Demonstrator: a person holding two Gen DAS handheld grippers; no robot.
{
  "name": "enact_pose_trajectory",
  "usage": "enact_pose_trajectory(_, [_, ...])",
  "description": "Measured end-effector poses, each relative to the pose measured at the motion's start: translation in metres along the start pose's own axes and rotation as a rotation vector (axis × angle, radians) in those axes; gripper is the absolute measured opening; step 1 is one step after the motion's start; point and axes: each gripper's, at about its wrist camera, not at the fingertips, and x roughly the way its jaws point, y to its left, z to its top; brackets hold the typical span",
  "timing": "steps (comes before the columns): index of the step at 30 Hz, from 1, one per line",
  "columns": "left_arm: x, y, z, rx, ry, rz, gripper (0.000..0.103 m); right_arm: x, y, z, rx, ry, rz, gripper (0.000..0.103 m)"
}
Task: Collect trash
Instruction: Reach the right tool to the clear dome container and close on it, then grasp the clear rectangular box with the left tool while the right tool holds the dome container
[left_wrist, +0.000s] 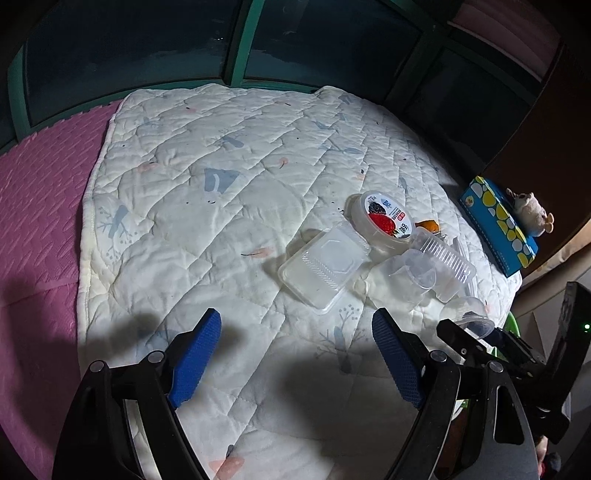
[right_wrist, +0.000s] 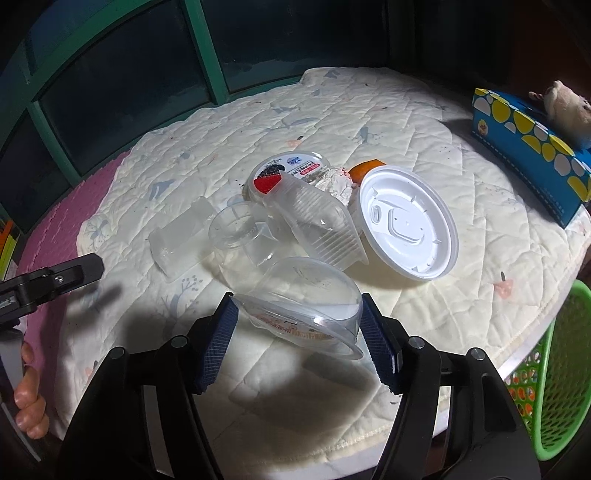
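Pinching a clear bowl (right_wrist: 306, 299) between its pads, the right gripper (right_wrist: 301, 343) is positioned left of the green basket (right_wrist: 554, 387). The left gripper (left_wrist: 295, 354) is held spread and empty, farther off.

Glossy clear plastic bowl (right_wrist: 303, 295); matt quilted cloth pad (right_wrist: 443, 266).

A clear plastic bowl (right_wrist: 306, 299) is seen tilted on its side. At its 12 o'clock a ribbed clear cup (right_wrist: 317, 225) lies toppled, a white round lid (right_wrist: 406, 225) at 2 o'clock, a flat clear tray (right_wrist: 181, 236) at 10 o'clock.
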Motion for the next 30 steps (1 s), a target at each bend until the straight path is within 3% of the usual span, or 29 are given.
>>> enact_pose_trajectory(5, [0.021, -0.016, 0.008, 0.088, 0.035, -0.016, 0.081, -0.021, -0.013, -0.003, 0.032, -0.014, 0.042, 0.066])
enact_pose_trajectory(18, [0.074, -0.040, 0.027, 0.276, 0.095, 0.054, 0.080, -0.061, -0.043, -0.009, 0.098, -0.045, 0.080, 0.066])
enact_pose_trajectory(30, [0.090, -0.038, 0.024, 0.309, 0.097, 0.076, 0.061, -0.071, -0.063, -0.015, 0.131, -0.051, 0.054, 0.066])
